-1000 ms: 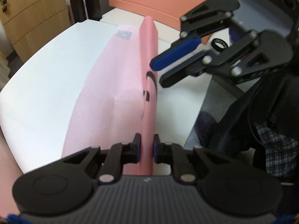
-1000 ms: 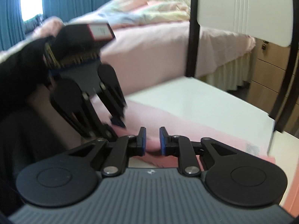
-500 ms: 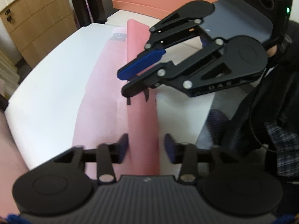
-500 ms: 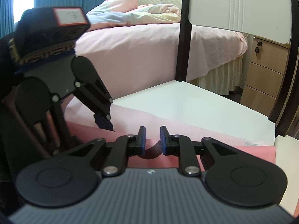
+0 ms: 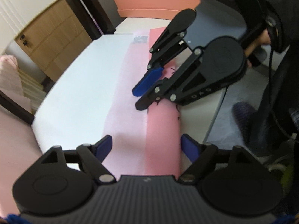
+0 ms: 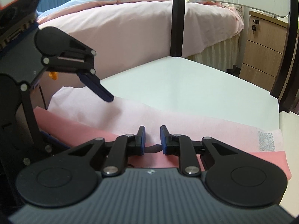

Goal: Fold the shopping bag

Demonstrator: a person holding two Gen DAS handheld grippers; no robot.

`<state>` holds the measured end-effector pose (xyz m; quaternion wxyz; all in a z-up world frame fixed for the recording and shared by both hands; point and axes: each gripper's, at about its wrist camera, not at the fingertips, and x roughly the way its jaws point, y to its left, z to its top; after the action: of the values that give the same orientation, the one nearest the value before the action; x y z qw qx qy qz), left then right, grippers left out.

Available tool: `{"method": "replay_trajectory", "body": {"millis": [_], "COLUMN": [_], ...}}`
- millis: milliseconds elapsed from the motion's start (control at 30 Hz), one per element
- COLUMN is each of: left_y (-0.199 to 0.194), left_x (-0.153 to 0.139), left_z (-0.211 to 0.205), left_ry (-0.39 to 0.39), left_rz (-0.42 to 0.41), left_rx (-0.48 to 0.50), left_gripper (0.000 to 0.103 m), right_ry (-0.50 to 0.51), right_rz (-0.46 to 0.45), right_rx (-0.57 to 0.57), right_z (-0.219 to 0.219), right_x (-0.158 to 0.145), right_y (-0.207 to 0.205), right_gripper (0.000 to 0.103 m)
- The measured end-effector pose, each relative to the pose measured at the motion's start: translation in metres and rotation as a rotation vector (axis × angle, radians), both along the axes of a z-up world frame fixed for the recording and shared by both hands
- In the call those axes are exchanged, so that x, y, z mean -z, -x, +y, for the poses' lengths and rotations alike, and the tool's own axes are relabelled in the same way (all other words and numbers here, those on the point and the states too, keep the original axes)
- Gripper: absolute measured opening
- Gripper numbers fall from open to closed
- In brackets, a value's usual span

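A bed (image 6: 130,29) with pink covers fills the background of the right wrist view, with a wooden drawer cabinet (image 6: 261,54) to its right. Nearer stands the white table (image 5: 80,85), and on it the pink shopping bag (image 5: 130,115) lies flat as a long strip running away from the left wrist camera: a pale pink panel on the left side and a darker pink folded flap (image 5: 162,128) along the table's right edge, with a small printed code patch (image 6: 266,143) at the far end. A stack of orange-pink sheets (image 5: 153,0) sits beyond the table's far end.

The left gripper (image 5: 146,146) hangs over the near end of the bag with its jaws spread wide, one blue pad (image 5: 103,146) on each side of the strip and nothing between them gripped. The right gripper (image 6: 151,138) reaches in over the middle of the bag; its jaws stand a small gap apart, and a dark printed line on the bag shows in that gap, with no fabric visibly pinched
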<state>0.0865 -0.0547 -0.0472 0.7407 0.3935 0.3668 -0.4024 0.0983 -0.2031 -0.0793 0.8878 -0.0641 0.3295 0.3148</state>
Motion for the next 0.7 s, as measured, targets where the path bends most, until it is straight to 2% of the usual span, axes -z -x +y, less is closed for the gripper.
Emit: {"method": "replay_trajectory", "body": {"millis": [267, 400, 500, 600, 700], "left_y": [0.073, 0.107, 0.135, 0.153, 0.156], "left_x": [-0.001, -0.003, 0.000, 0.016, 0.038], "left_z": [-0.010, -0.018, -0.024, -0.036, -0.046], "left_ry": [-0.025, 0.006, 0.018, -0.024, -0.113], "left_rz": [-0.185, -0.288, -0.354, -0.401, -0.441], "left_rx": [0.085, 0.136, 0.217, 0.289, 0.298], "left_gripper": [0.081, 0.081, 0.081, 0.081, 0.072], "right_ry": [0.004, -0.003, -0.029, -0.068, -0.097], "right_rz": [0.072, 0.118, 0.162, 0.207, 0.239], "right_rx": [0.008, 0.037, 0.081, 0.112, 0.128], "right_z": [-0.014, -0.024, -0.035, -0.048, -0.057], "right_x": [-0.006, -0.009, -0.011, -0.011, -0.010], "right_y": [0.017, 0.026, 0.028, 0.028, 0.028], "right_gripper": [0.021, 0.021, 0.020, 0.019, 0.018]}}
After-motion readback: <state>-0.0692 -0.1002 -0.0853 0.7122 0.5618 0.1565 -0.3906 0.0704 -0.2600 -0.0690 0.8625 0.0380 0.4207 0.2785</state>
